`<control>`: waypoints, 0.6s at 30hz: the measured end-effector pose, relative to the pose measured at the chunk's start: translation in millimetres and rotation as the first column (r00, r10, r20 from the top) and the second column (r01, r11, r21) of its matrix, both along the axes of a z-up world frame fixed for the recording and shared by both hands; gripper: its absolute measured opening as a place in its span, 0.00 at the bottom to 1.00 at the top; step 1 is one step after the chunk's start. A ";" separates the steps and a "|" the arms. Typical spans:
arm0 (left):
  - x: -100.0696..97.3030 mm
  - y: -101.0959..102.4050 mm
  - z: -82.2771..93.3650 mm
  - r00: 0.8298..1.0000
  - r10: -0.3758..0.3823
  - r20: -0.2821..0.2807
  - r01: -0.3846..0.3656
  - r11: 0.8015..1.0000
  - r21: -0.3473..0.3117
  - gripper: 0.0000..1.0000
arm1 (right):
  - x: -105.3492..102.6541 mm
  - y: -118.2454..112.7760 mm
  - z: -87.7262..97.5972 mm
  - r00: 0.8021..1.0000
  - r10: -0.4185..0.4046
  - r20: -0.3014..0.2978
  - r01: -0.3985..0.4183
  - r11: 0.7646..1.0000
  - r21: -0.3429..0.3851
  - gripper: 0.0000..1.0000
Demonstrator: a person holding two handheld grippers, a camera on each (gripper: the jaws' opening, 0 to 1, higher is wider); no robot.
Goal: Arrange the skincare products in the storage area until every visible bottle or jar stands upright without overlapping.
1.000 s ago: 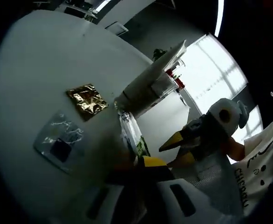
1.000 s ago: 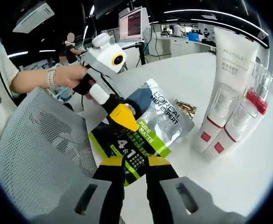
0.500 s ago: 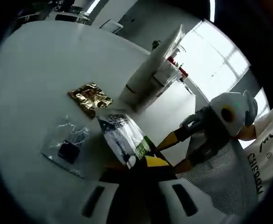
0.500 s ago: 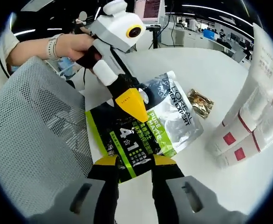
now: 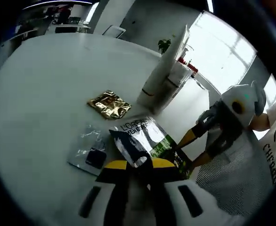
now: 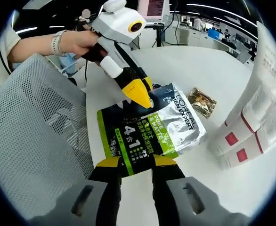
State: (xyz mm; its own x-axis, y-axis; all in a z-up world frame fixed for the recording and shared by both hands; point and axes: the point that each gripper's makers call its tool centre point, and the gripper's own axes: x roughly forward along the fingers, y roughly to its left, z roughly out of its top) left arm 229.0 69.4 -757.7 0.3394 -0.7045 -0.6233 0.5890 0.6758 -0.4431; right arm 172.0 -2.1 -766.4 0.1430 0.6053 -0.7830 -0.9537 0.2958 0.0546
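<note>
Both claws held the sachet flat over the white desk, which sat lower and flatter than half a second before.

In the right gripper view, the right claw [image 6: 133, 165] was closed on the near edge of the black-and-green sachet [image 6: 150, 129] at lower centre, while the left claw [image 6: 139, 94] pinched its far edge from the upper left, held by a hand [image 6: 81, 42]; earlier that far edge was lifted higher. A mesh chair [image 6: 29, 136] filled the left. Beyond the sachet lay a gold foil packet [image 6: 201, 101], and at the right edge stood white tubes [image 6: 255, 113] with red squares. In the left gripper view a clear sachet [image 5: 92, 153] lay at lower left of the desk [image 5: 44, 84].
</note>
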 end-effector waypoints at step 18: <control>36.2 20.1 2.5 0.994 0.055 0.094 -0.061 0.996 0.069 0.13 | 6.4 -1.9 0.1 1.000 0.012 -0.001 -0.012 1.000 0.002 0.22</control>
State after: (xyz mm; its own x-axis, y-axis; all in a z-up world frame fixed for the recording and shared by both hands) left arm 265.2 89.5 -755.3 0.4364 -0.6363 -0.6361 0.5837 0.7383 -0.3380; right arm 178.4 -4.0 -766.3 0.1348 0.6089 -0.7817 -0.9572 0.2838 0.0560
